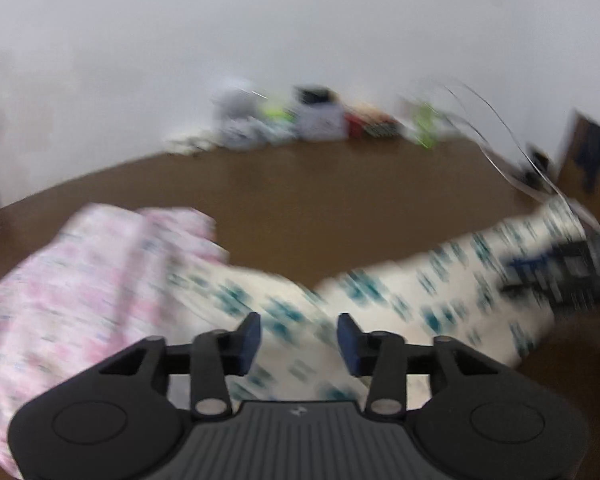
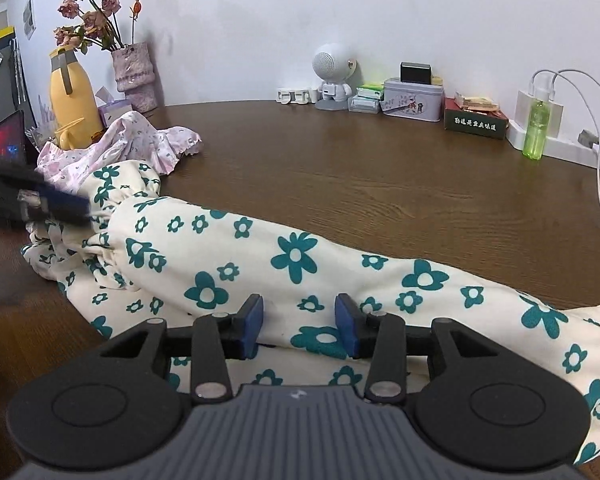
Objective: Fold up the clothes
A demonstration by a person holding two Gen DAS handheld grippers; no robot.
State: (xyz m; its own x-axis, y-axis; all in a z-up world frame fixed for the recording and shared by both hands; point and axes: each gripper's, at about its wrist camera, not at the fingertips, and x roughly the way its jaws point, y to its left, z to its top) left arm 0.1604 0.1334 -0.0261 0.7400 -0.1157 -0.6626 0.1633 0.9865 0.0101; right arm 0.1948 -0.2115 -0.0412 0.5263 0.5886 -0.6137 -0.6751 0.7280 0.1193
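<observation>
Cream garment with teal flowers (image 2: 296, 256) lay stretched across the near part of the brown wooden table (image 2: 380, 176), running left to right; gathered elastic waist bunched at the left end. Right gripper (image 2: 299, 326) hovered over its middle, jaws apart, nothing between them, blue pads (image 2: 252, 324) just above the cloth; contact could not be told. Left gripper (image 1: 299, 342) was also spread wide with nothing in it, above the same garment (image 1: 380, 296); that view was heavily motion-blurred. In the right wrist view the left gripper (image 2: 40, 200) showed as a dark blur at the far left, over the waist end. In the left wrist view the right gripper (image 1: 560, 276) appeared at the right edge, over the cloth.

A pink floral garment (image 2: 140, 140) sat crumpled at the far left, touching the cream one; also seen left in the left wrist view (image 1: 80, 280). Yellow bottle (image 2: 70, 96) and vase of dried roses (image 2: 134, 76) stood behind it. Along the far wall: small white robot figure (image 2: 332, 76), tin box (image 2: 412, 100), green box (image 2: 474, 122), green spray bottle (image 2: 536, 128), white charger with cables (image 2: 540, 100).
</observation>
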